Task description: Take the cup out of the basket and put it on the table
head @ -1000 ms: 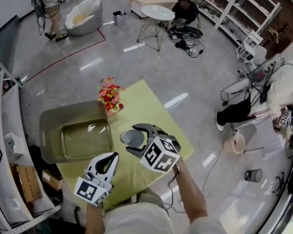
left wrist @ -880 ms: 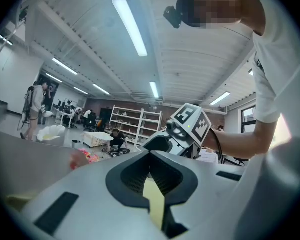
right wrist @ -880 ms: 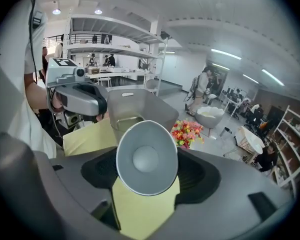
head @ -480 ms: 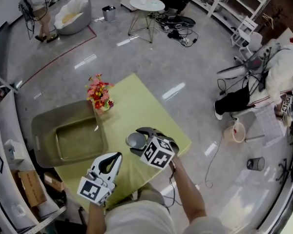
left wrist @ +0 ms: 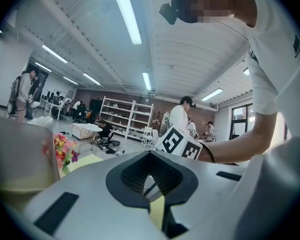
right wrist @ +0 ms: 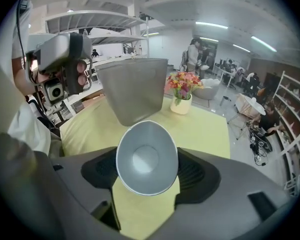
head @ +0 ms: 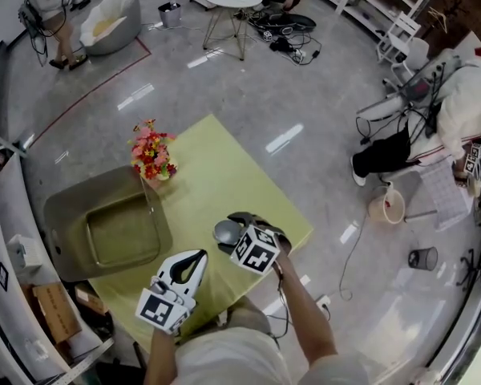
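The pale grey, round-mouthed cup [right wrist: 147,158] is clamped on its side in the right tongs [head: 226,231]. Over the last second it has drifted further right of the olive plastic basket [head: 64,215], over the yellow-green worktop [head: 216,167]. Removal looks done; setting down remains. The left tongs [head: 199,257] are closed and empty, nearer the person than the basket. One cup, one basket, one flower vase [head: 151,155] beside the basket, two tongs.

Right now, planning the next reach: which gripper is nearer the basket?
Left. The left gripper hangs close beside the basket; the right gripper, clamped on the cup, is farther over the table.
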A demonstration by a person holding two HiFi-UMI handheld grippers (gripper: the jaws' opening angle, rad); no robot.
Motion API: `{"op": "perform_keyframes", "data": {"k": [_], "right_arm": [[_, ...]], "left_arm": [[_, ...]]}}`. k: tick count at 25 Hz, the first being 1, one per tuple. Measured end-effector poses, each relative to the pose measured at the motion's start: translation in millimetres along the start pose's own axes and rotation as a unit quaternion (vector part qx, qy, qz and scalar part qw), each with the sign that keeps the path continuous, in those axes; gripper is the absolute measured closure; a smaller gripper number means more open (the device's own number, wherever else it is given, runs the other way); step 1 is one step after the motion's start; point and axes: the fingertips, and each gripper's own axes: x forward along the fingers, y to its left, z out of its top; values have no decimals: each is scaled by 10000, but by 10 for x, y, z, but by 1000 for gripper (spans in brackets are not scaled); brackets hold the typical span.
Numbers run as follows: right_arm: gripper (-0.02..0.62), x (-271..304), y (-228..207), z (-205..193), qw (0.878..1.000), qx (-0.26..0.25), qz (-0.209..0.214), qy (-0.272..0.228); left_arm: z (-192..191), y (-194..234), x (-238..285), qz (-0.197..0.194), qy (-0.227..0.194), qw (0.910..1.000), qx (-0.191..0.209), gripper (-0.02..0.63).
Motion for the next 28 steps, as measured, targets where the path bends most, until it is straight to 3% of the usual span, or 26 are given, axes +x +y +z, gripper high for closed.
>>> {"op": "perform_keyframes", "data": {"k": [14,28], "right_arm": [[264,438,-120,-508,9982,-30,-296,523],[262,598,-116,-679,9978,17,-473,470]], "left_arm": [[-298,63,165,-9,241,9996,-170,597],[-405,21,254,-103,313,9992,-211,597]]}}
